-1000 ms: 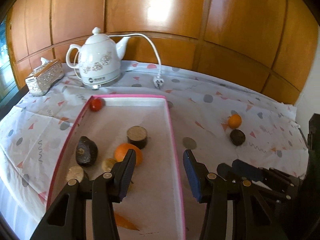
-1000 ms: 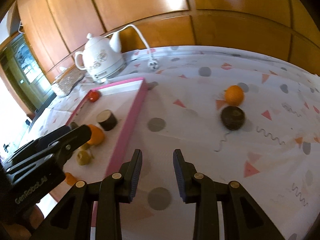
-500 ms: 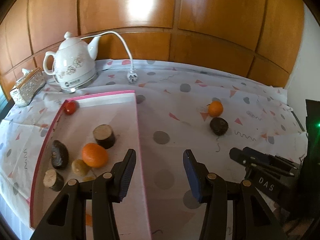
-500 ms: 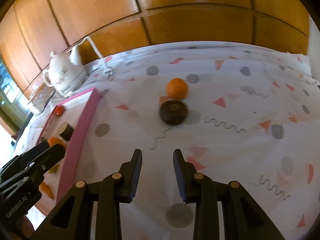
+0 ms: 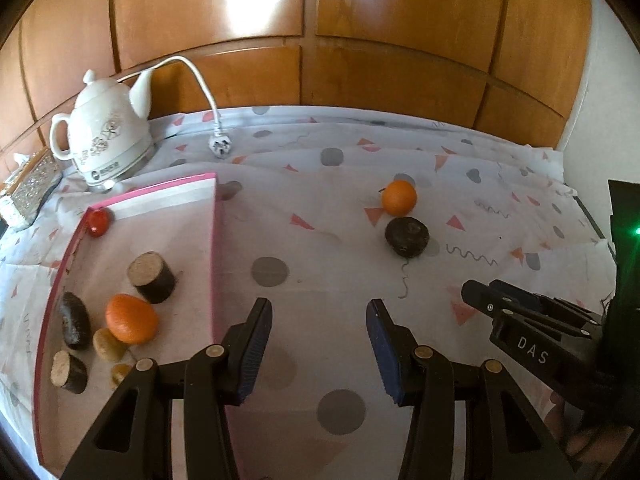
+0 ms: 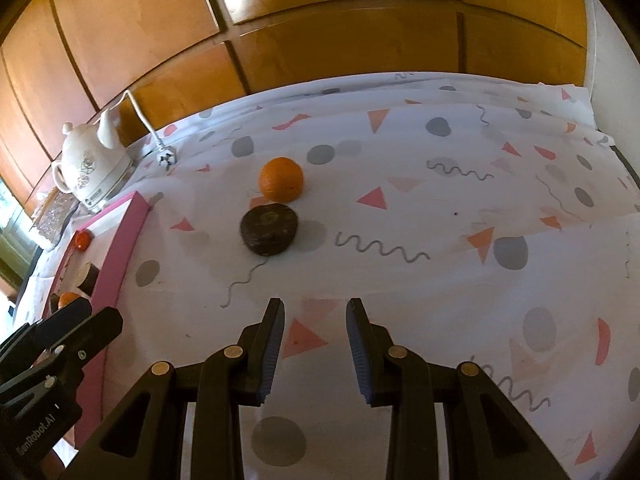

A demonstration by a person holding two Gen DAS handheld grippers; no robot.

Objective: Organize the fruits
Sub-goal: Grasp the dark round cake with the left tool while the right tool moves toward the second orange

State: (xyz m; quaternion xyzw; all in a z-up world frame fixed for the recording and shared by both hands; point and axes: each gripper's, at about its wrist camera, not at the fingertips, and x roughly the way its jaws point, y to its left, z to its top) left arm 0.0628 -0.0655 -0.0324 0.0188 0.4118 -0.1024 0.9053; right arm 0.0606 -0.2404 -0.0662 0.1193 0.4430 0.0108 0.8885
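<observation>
An orange [image 5: 399, 197] [image 6: 281, 179] and a dark round fruit [image 5: 407, 237] [image 6: 269, 230] lie side by side on the patterned tablecloth. The pink-rimmed tray [image 5: 213, 240] [image 6: 120, 256] at the left holds a second orange [image 5: 131, 319], a small red fruit [image 5: 97, 221], a dark avocado-like fruit [image 5: 74, 326] and several brown cut pieces. My left gripper [image 5: 319, 324] hangs open and empty over the cloth just right of the tray's rim. My right gripper [image 6: 315, 326] also stands open with nothing between its fingers, nearer than the dark fruit and a little to its right.
A white ceramic kettle [image 5: 107, 136] [image 6: 93, 168] with a loose cord and plug [image 5: 219, 146] stands at the back left. Beside it sits a shiny tissue box [image 5: 25, 192]. Wooden wall panels close off the back of the table.
Both grippers swung right, away from the tray; the tray has slid to the left of each view, and the loose orange and dark fruit now lie nearer the middle. Neither gripper's opening changed.
</observation>
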